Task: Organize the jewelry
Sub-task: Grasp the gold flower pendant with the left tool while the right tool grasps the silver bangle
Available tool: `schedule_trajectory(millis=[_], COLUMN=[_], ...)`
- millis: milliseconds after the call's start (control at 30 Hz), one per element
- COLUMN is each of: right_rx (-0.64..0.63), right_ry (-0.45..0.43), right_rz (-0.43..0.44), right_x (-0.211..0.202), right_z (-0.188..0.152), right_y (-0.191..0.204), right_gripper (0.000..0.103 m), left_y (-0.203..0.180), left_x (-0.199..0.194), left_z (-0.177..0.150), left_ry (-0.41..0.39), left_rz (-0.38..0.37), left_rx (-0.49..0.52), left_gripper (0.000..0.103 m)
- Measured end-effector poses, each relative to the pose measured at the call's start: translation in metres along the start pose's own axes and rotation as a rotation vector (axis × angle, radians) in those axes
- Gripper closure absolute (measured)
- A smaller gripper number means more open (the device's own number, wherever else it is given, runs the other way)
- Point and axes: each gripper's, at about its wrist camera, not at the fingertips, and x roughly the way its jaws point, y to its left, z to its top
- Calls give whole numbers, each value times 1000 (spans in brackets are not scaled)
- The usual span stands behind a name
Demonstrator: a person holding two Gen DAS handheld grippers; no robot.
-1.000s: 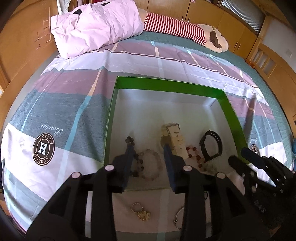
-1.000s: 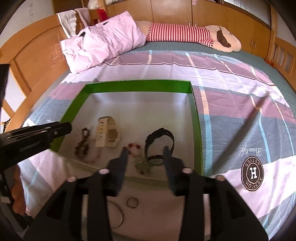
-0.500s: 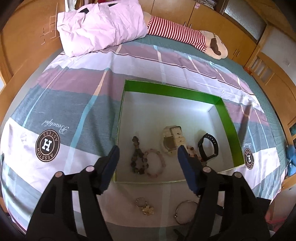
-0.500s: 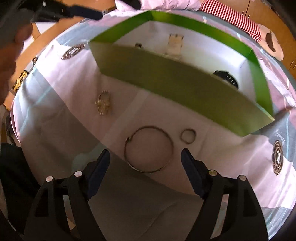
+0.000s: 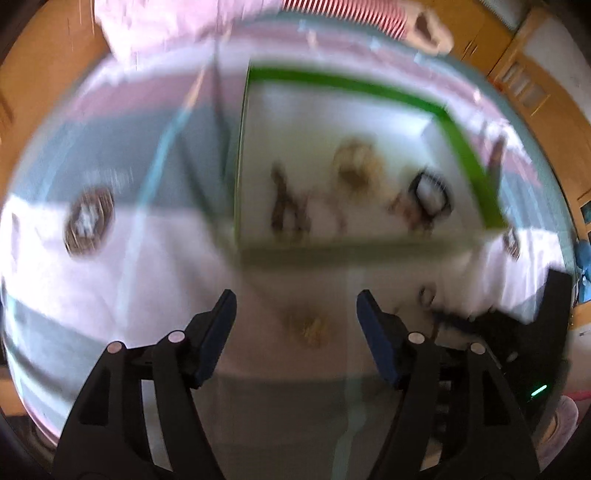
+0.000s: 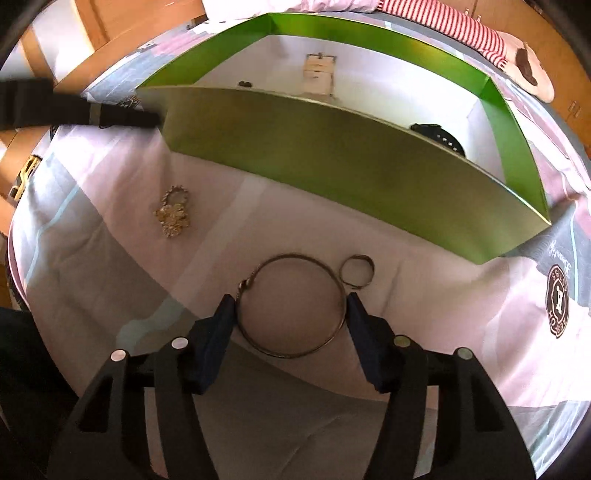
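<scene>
A green box (image 6: 332, 155) with a white inside lies on the bed and holds a cream watch (image 6: 319, 74), a black band (image 6: 439, 138) and bead bracelets. On the sheet in front of it lie a gold brooch (image 6: 173, 211), a thin metal bangle (image 6: 291, 306) and a small ring (image 6: 356, 271). My right gripper (image 6: 291, 314) is open, low over the sheet, its fingers on either side of the bangle. My left gripper (image 5: 295, 314) is open above the gold brooch (image 5: 308, 326); this view is blurred. The box (image 5: 458, 147) shows there too.
The bedsheet (image 6: 110, 295) is striped pink, grey and white with round logo patches (image 6: 557, 306). A pink pillow (image 5: 166, 26) and a striped stuffed toy (image 6: 461, 26) lie at the head. Wooden bed frame and cabinets surround the bed. The left gripper's arm (image 6: 55, 109) reaches in at left.
Both grippers opened wide and dropped from over the box toward the sheet in front of it. The right one now straddles the bangle; the left one has come down over the brooch.
</scene>
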Motion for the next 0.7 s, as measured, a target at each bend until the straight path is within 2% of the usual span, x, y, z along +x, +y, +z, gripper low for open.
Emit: schedule_trajectory(millis=[67,133,167,233,367,400,433,467,700], right_rx=[13,14,8,-2,-5,-4,-3,-2,26], right_ry=[6,7,7,5,3,3,2,1,-14], right_rz=[8,9,4,-4,-4,-3,-2,-2,-48], right_x=[1,0,0,0,3,3,2,1,-3], right_z=[2,2,2,2,0,1,-2,-3,-2], right_y=[-2,-4,-4,-1,-1,-1,-4,-5,-17], right_gripper=[42,42,42,42,42,42,42,42,42], left_y=[5,7,6,2,-6,-8,-10,-12,-25], left_x=[19,36,40,41,44,45,45,46,41], left_z=[-5,-9,-10,-9,-8,-8,-9,-10,-12], left_ry=[88,157,169,164,161,160,160,161,110], left_rz=[-21,-18,-26,-20,-28,-22,-18,-15,35], left_rx=[-35,-52,-55,-42,-24,-19,-14,-7,40], left_gripper=[38,51,52,58,59,64,76,82,82])
